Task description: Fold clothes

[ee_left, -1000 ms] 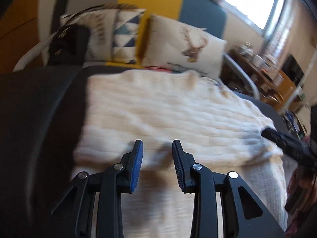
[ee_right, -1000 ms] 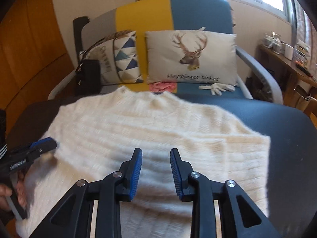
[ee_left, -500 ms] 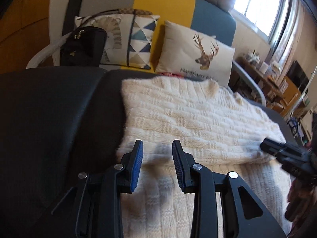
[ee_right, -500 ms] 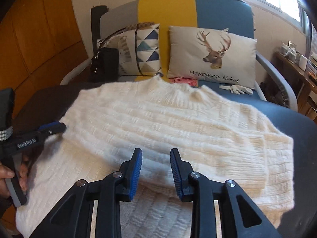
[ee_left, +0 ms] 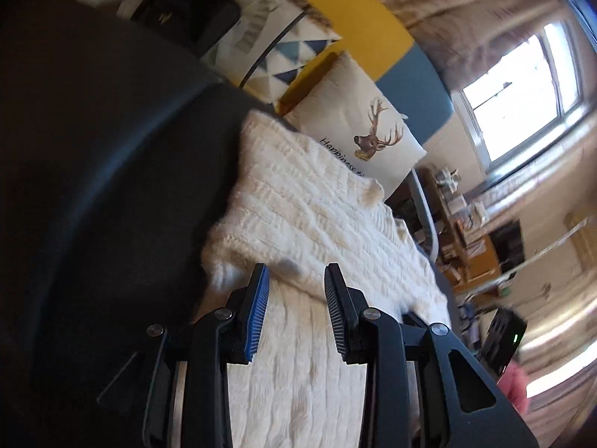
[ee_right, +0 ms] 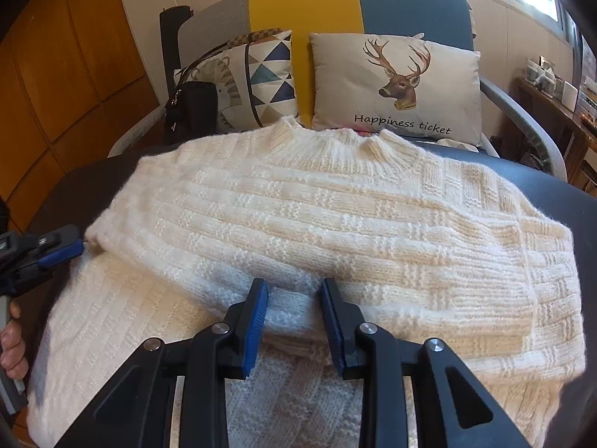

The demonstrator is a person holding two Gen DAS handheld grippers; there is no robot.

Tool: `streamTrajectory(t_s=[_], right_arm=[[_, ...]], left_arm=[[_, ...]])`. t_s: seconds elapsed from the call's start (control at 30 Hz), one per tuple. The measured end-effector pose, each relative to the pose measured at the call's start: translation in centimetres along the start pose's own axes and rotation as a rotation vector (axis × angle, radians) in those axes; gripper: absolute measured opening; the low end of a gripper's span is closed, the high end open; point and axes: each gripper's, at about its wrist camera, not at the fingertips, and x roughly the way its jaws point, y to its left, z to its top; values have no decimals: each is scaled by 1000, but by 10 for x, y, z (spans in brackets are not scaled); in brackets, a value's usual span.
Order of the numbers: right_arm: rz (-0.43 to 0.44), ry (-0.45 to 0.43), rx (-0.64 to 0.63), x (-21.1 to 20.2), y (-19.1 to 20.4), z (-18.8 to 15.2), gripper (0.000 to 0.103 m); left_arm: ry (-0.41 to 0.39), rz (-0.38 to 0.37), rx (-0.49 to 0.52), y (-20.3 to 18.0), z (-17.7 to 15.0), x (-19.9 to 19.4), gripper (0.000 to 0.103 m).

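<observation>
A cream sweater [ee_right: 317, 224] lies folded on a dark bench [ee_right: 559, 201], its collar toward an armchair [ee_right: 410, 3] holding a deer cushion [ee_right: 395, 86], a patterned cushion [ee_right: 261, 74] and a black bag [ee_right: 194, 108]. Bare bench flanks both sides. The right gripper [ee_right: 294, 321] and left gripper [ee_left: 296, 298], each narrowly parted and holding nothing, hover at the fold's edge.

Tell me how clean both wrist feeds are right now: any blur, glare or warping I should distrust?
Left wrist view: tilted, smeared toward the right edge, window blown out; sweater and deer pillow still fairly readable, left tool sharp. Right wrist view: crisp, evenly lit, sweater knit clear; fisheye bends the sofa and darkens the corners; right tool sharp.
</observation>
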Motion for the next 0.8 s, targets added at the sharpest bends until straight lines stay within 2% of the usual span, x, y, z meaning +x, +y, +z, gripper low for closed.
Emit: streamTrajectory(t_s=[0.07,0.17,0.27,0.37,0.53,0.67,0.8], right_arm=[[7,-3,3,0,-2,0,30],[19,-8,3,0,-4,-1,30],[36,-16,12,1,-6,-3,30],[42,-22,19,1,-7,-4,30],[39,-23,21,-1,-4,-3,30],[24,-42,17,-17,7,1,30],[115,-28,-55,-40,47,-6,30]], left_arm=[[7,-21,-107,14,6,9,33],[-96,-7,-151,25,18,-3,33],[-80,-29,-203,36,23,-4,33],[-83,-1,-136,24,16,-12,33],[-124,-38,-109,7,0,-44,34],[-63,-26,-69,0,-11,-37,34],[-14,50,-65,14,-12,-18,32]])
